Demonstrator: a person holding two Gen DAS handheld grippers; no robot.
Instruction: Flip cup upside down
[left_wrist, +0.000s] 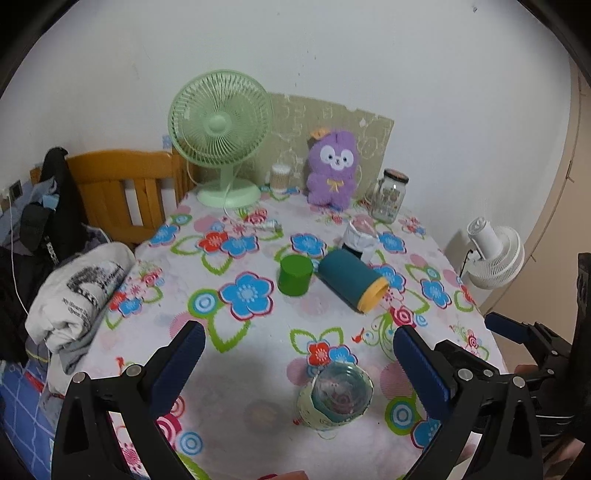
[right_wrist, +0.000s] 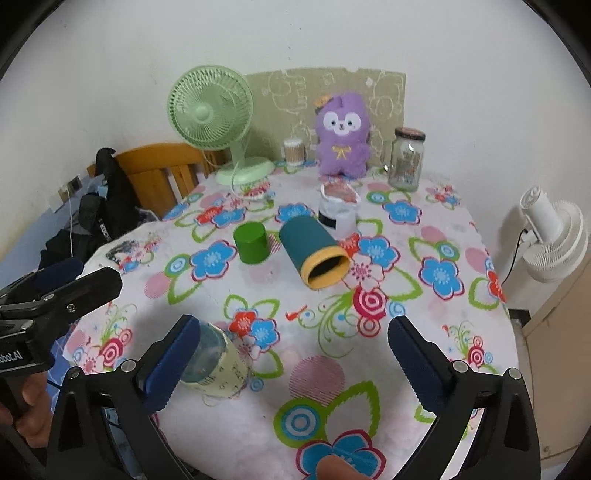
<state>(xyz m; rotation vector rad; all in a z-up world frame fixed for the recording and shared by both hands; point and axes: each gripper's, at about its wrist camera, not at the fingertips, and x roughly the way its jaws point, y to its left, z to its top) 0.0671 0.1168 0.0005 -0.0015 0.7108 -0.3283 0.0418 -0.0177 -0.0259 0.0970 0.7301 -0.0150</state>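
Two claws hang wide open above the worktop (right_wrist: 406, 369) and hold nothing; the left claw (left_wrist: 299, 354) frames the glass cup (left_wrist: 338, 397), standing upright between its fingers without touching; the right claw (right_wrist: 293, 347) has the cup beside its left finger (right_wrist: 173, 362).

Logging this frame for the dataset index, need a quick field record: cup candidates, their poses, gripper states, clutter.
near cup: glass cup in pale green sleeve, standing, mouth orientation unclear
teal cup: teal cup with yellow rim, lying on its side, mouth toward camera
green cup: small green cup, closed top facing up, left of teal cup
left gripper: open, empty, near cup between fingers' span
right gripper: open, empty
clutter: green fan, purple plush, glass jar
surface: floral tablecloth
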